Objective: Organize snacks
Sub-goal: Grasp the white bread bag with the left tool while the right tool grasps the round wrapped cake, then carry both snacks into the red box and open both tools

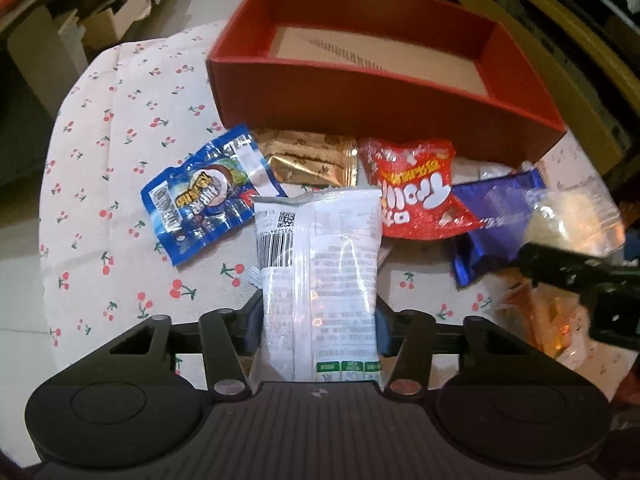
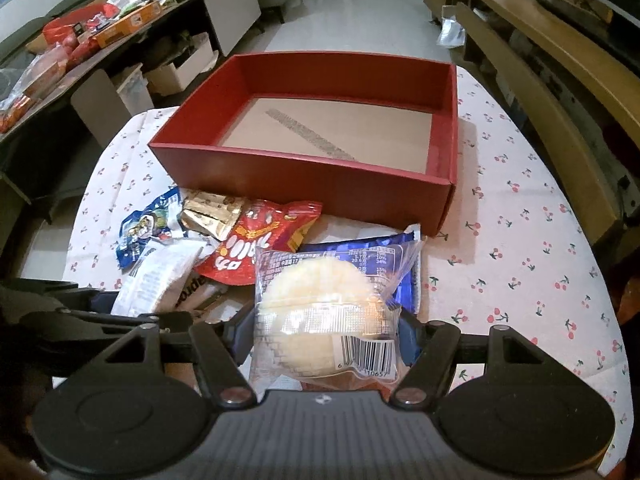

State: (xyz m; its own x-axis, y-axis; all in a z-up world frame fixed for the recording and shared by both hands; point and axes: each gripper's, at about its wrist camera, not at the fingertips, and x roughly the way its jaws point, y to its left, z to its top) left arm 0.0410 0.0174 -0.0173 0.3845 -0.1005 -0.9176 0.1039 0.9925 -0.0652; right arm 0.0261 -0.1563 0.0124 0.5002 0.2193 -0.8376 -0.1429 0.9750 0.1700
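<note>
My left gripper [image 1: 318,320] is shut on a white snack packet [image 1: 318,264] with a barcode, held above the pile. My right gripper [image 2: 326,332] is shut on a clear-wrapped round pale cake [image 2: 320,312]; in the left wrist view that cake [image 1: 568,216] and the right gripper [image 1: 532,256] show at the right edge. On the cherry-print cloth lie a blue packet [image 1: 200,208], a gold packet [image 1: 308,160], a red packet [image 1: 416,192] and a dark blue wrapper [image 1: 488,224]. Behind them stands a red box [image 1: 360,96], with only its cardboard floor showing inside [image 2: 328,136].
The cherry-print tablecloth [image 2: 520,264] is bare to the right of the red box [image 2: 304,184]. A low cabinet [image 2: 80,40] piled with packages runs along the left. A wooden bench or shelf [image 2: 560,80] stands on the right. Tiled floor [image 2: 360,12] lies beyond the table.
</note>
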